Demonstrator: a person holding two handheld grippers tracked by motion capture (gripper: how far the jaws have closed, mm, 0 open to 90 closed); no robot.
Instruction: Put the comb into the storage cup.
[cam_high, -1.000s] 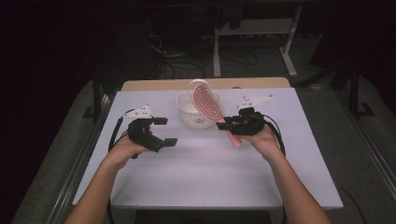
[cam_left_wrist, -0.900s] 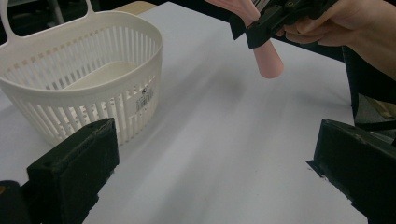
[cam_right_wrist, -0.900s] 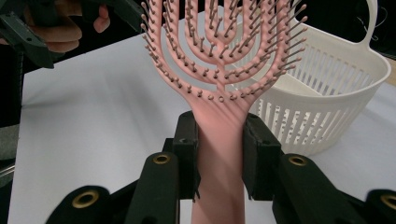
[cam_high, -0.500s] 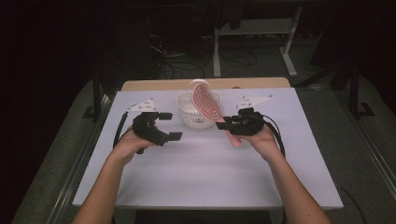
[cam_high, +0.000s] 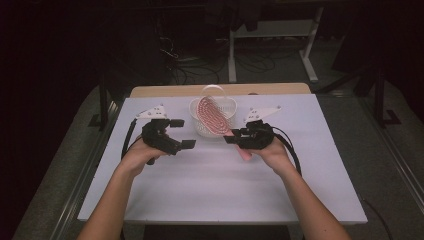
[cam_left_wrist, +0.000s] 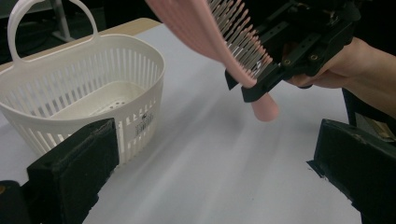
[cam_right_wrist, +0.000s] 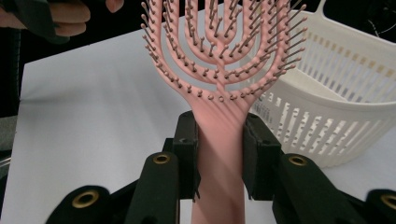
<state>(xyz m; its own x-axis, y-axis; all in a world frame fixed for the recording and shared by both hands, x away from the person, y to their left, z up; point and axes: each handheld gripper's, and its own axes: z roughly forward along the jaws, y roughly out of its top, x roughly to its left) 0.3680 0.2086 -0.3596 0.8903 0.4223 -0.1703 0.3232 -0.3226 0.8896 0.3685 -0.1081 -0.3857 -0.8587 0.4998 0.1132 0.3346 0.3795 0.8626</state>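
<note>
the pink hairbrush (cam_right_wrist: 219, 70) stands gripped by its handle in the right gripper (cam_right_wrist: 219, 154), whose two black pads press on either side of the neck just below the bristled head. in the high view the brush (cam_high: 212, 116) tilts up and leftward, its head over the near right rim of the white slotted basket (cam_high: 200, 125), which sits at the far middle of the white table (cam_high: 215, 190). the left gripper (cam_high: 181, 134) hovers just left of the basket, jaws wide apart with nothing between them. in the left gripper view a small label (cam_left_wrist: 145, 125) shows on the basket wall (cam_left_wrist: 84, 93); its print is too small to read. the basket's handle loop (cam_left_wrist: 18, 18) rises at its far side.
</note>
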